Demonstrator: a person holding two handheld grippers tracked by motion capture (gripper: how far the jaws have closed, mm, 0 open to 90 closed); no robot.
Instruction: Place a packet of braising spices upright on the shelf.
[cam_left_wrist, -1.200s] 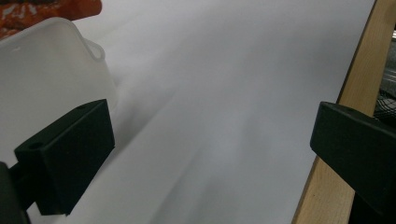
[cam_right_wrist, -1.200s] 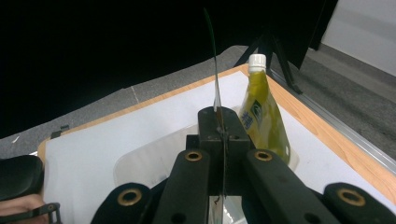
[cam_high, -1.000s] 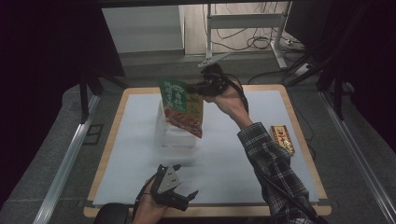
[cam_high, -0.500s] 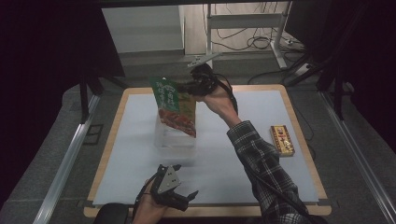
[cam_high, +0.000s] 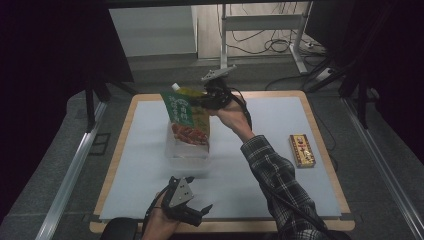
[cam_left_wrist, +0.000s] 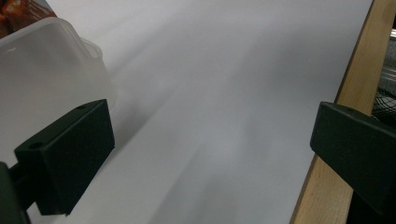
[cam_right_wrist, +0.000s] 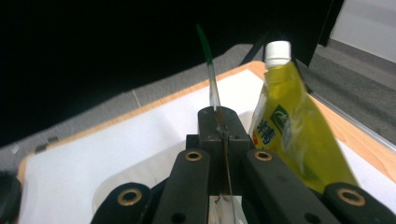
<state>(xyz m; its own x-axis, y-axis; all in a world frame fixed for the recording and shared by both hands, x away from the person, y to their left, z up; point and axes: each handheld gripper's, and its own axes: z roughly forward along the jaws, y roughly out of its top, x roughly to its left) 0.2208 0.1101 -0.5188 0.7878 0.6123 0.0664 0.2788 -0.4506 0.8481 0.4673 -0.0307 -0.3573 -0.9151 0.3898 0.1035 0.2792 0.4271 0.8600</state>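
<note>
Your right gripper (cam_high: 200, 101) clamps the green pouch (cam_high: 186, 118) standing in the clear tub (cam_high: 186, 150), beside a yellow pouch (cam_right_wrist: 289, 126). Your left gripper (cam_high: 197, 212): jaws apart, empty.

container (cam_high: 187, 150): mid-table (cam_high: 260, 165) | pouches (cam_high: 187, 117): standing in container | box (cam_high: 302, 150): right of container, well apart

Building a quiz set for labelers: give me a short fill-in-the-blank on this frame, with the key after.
1. The right gripper is shut on the thin edge of a green ____.
2. Below that, on the table, stands a clear plastic ____.
3. The left gripper has its jaws ____.
4. A yellow pouch has a ____ cap.

Missing words: packet; container; open; white
</note>
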